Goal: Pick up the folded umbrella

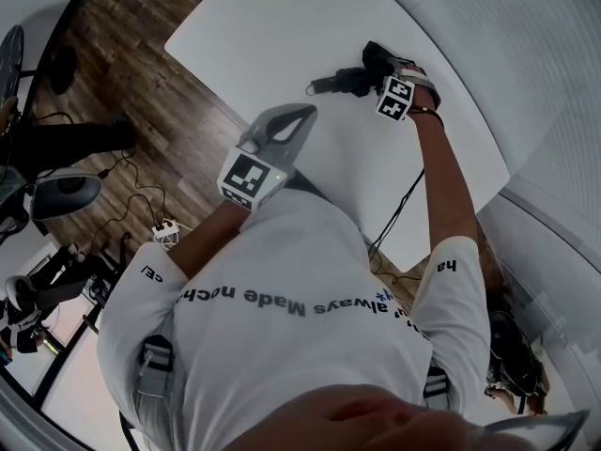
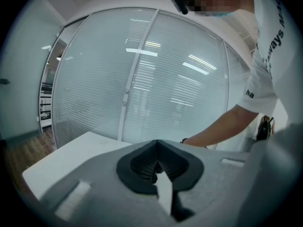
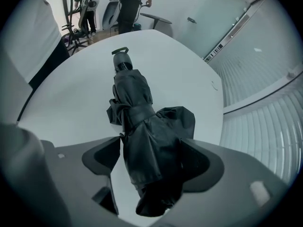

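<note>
A folded black umbrella [image 1: 343, 82] lies on the white table [image 1: 272, 26], its handle end pointing left in the head view. My right gripper [image 1: 373, 67] points steeply down over its fabric end. In the right gripper view the umbrella [image 3: 137, 126] runs away from me, handle [image 3: 122, 60] farthest, and its loose fabric sits between the wide jaws of the right gripper [image 3: 151, 162]. A strip of table shows beside the left pad, so the jaws are open. My left gripper [image 1: 299, 116] hovers off the table's near edge, jaws together and empty; its own view shows the left gripper [image 2: 157, 148] shut.
The table's edge [image 1: 225, 92] drops to a wooden floor with a power strip [image 1: 164, 231] and cables. A cable [image 1: 394, 214] hangs below my right arm. Glass walls with blinds [image 2: 142, 79] stand behind the table. People [image 3: 130, 4] and equipment are beyond its far side.
</note>
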